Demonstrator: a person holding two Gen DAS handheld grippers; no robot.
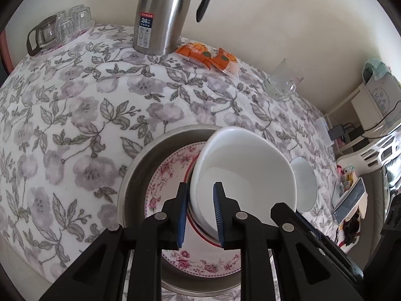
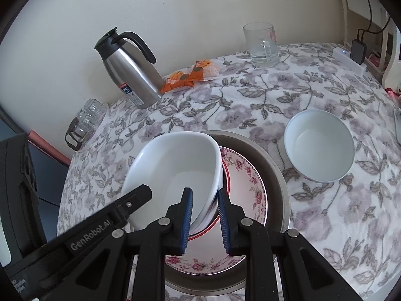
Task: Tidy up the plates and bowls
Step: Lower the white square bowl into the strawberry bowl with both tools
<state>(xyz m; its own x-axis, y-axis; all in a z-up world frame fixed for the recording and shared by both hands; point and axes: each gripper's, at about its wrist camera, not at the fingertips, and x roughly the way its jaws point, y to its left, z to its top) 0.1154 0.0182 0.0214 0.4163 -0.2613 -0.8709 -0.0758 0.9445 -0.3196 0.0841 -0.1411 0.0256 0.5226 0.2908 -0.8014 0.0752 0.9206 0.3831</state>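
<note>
Floral cloth covers the counter [image 1: 75, 115] against a cream wall. From my left wrist cam, the left tongs [image 1: 200, 212] pinch the near rim of a white bowl [image 1: 245, 165], tilted over a floral plate [image 1: 170, 175] sitting in a metal pan [image 1: 130, 175]. A steel thermos jug [image 1: 163, 15] stands at the back. On the right wrist cam, my right tongs [image 2: 205, 219] straddle the bowl's [image 2: 175, 160] opposite rim; can't tell if they're actually gripping. A second white bowl [image 2: 319, 145] sits upright on the cloth, right of the pan [image 2: 278, 175].
</note>
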